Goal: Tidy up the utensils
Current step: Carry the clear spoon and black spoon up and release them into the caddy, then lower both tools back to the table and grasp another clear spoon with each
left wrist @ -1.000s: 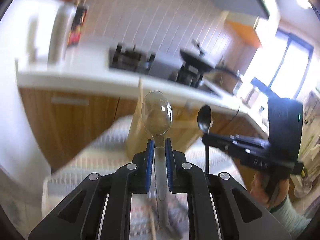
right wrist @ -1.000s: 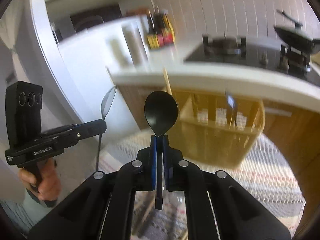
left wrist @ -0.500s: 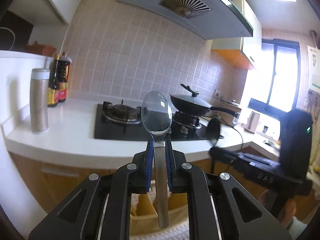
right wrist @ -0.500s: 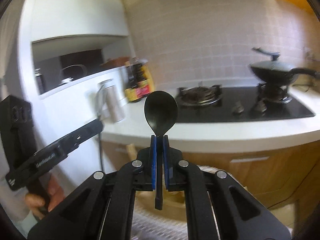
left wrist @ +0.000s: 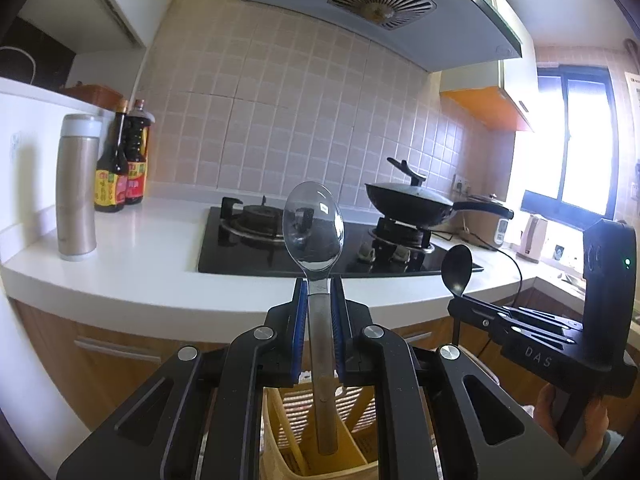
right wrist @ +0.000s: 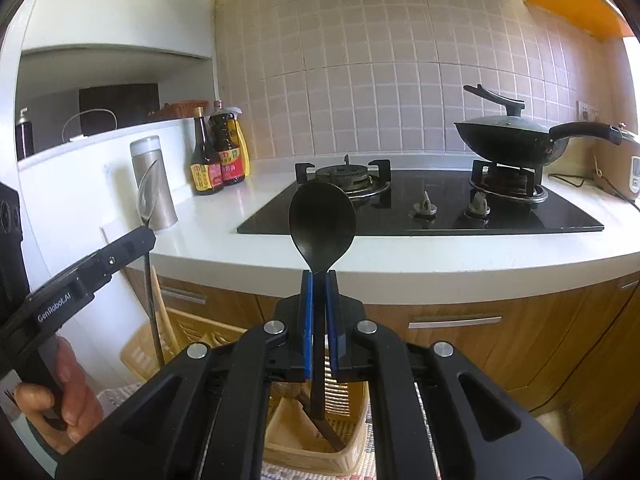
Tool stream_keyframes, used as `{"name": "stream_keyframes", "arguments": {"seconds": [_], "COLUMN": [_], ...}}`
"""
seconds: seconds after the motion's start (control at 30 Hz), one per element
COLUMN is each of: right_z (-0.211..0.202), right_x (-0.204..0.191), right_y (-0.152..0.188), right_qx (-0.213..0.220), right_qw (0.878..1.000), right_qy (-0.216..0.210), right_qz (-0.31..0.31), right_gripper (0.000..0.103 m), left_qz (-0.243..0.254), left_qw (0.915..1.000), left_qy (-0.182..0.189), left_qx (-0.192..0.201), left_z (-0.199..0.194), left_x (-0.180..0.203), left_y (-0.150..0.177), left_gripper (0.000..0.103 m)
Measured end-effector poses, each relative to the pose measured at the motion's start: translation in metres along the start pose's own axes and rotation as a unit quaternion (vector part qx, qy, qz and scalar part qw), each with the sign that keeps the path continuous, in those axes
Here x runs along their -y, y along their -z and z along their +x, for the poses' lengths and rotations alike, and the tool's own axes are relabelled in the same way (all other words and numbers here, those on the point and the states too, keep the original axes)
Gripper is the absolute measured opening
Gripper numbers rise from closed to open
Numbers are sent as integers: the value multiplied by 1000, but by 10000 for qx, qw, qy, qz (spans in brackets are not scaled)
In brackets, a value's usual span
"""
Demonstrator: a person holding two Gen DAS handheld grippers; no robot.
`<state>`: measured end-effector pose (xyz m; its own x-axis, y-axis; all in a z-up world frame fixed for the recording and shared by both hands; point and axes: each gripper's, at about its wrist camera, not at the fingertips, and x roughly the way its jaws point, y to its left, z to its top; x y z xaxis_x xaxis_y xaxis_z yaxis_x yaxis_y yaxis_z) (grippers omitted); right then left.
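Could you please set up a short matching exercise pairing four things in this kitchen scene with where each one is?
Things:
1. metal spoon
2. black spoon
3. wok
4. steel flask

Places:
A. on the right burner
B. clamped in the right gripper
C. standing on the counter beside the sauce bottles
D. clamped in the left gripper

Pairs: 1-D, 2-B, 3-A, 4-C

left claw: black, blue pads, silver screws | right claw: same, "DAS" marking
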<state>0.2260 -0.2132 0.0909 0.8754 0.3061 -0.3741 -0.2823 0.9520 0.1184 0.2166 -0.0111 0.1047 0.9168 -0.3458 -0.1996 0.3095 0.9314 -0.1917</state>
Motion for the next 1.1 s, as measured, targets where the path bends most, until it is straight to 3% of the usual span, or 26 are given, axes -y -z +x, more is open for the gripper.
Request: {"name": "stream_keyframes", "arguments": {"seconds": [0.27, 0.33, 0.4, 0.57, 0.77, 1.1], "right_z": [-3, -5, -8, -25, -48, -78], "right_x": [10, 13, 17, 22, 17, -15], "right_y": [10, 12, 15, 22, 24, 28], "right_qx": [-5, -148, -208, -264, -362, -1013], "right_qw": [9999, 9991, 9985, 9979, 9981, 9948], "right_qy": [-124, -340, -426, -416, -323, -122], "right_qz": [73, 184, 278, 412, 389, -7], "right_gripper": [6, 8, 20, 41, 41, 41], "left_qz": [-73, -102, -127, -105, -68, 49], "left_qw": [9998, 9996, 9996, 9992, 9989, 9980], "left_qy": [180, 244, 220, 278, 324, 356], "left_qx": [-90, -138, -144, -279, -345, -523], "left_z": [1, -1, -5, -18, -44, -90], "left_x": [-5, -7, -8, -8, -4, 8], "left_y": [10, 11, 13, 13, 9, 2], "left_gripper": [11, 20, 29, 33, 39, 47]}}
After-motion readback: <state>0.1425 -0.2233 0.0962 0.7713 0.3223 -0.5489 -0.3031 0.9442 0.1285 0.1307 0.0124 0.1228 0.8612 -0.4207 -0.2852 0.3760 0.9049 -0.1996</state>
